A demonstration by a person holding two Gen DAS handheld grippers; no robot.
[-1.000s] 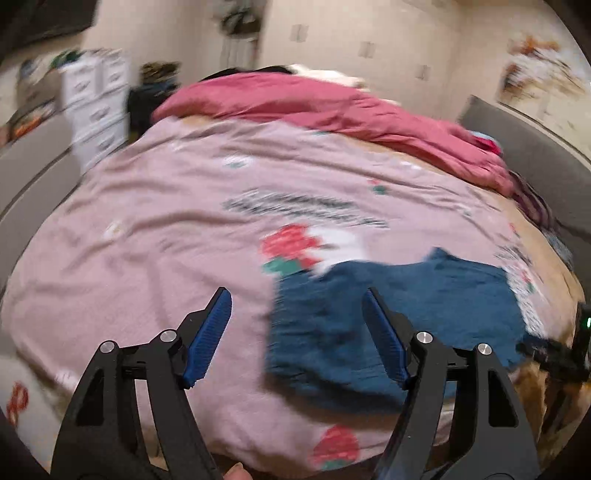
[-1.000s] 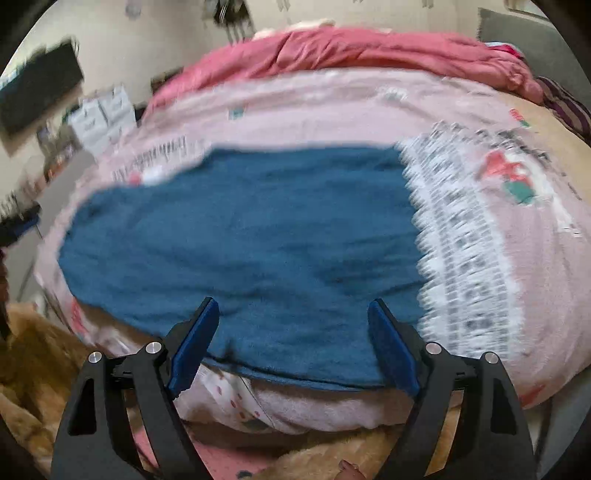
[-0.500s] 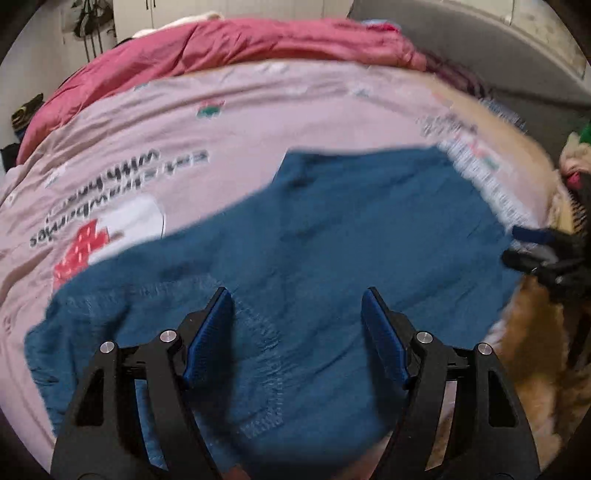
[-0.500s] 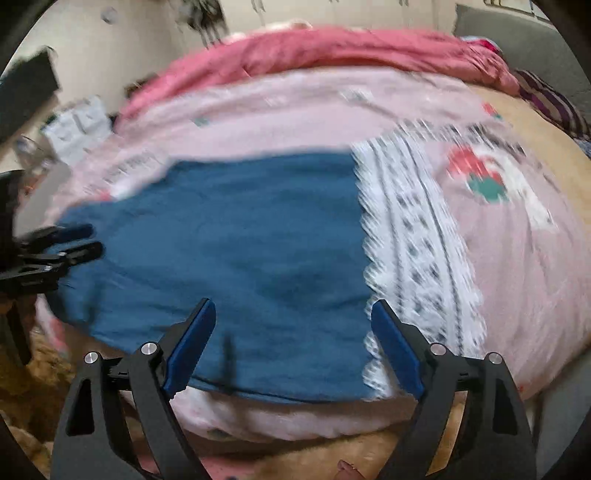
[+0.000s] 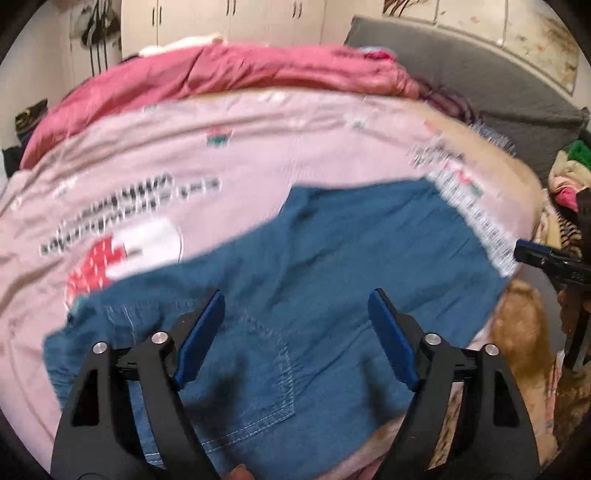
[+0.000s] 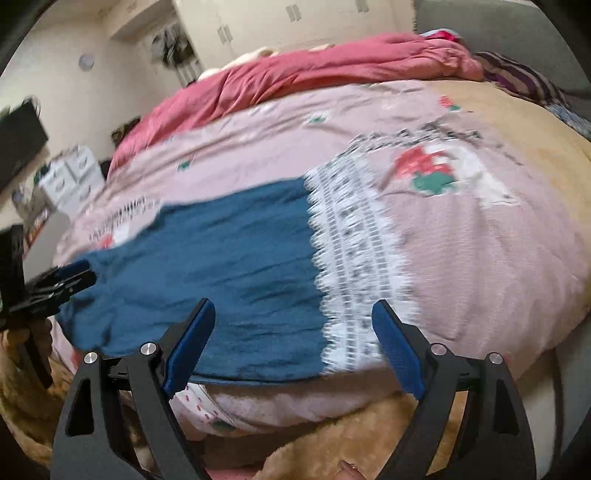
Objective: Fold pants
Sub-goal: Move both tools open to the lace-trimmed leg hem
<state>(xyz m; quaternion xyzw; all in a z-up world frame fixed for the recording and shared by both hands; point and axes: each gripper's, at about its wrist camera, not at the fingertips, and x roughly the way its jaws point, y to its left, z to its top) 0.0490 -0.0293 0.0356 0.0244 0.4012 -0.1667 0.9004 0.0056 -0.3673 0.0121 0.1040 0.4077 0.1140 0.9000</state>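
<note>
Left wrist: left gripper (image 5: 297,336) spread, jaws just widened, nothing pinched; blue pants (image 5: 332,266) centre to lower frame on pink bedspread (image 5: 240,147). Right wrist: right gripper (image 6: 293,343) spread, empty; pants (image 6: 221,258) centre-left. Soft, limp denim; pinch hem corners.

Home bedroom: bed (image 5: 258,155) with pink printed cover, crumpled red quilt (image 5: 229,74), cupboards (image 5: 229,18) behind.

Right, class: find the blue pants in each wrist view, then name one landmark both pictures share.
Left wrist view: the blue pants fill the lower centre, stitched pocket nearest the camera.
Right wrist view: the blue pants lie left of centre, ending at the white lace band.
Shared landmark: the white lace band.
</note>
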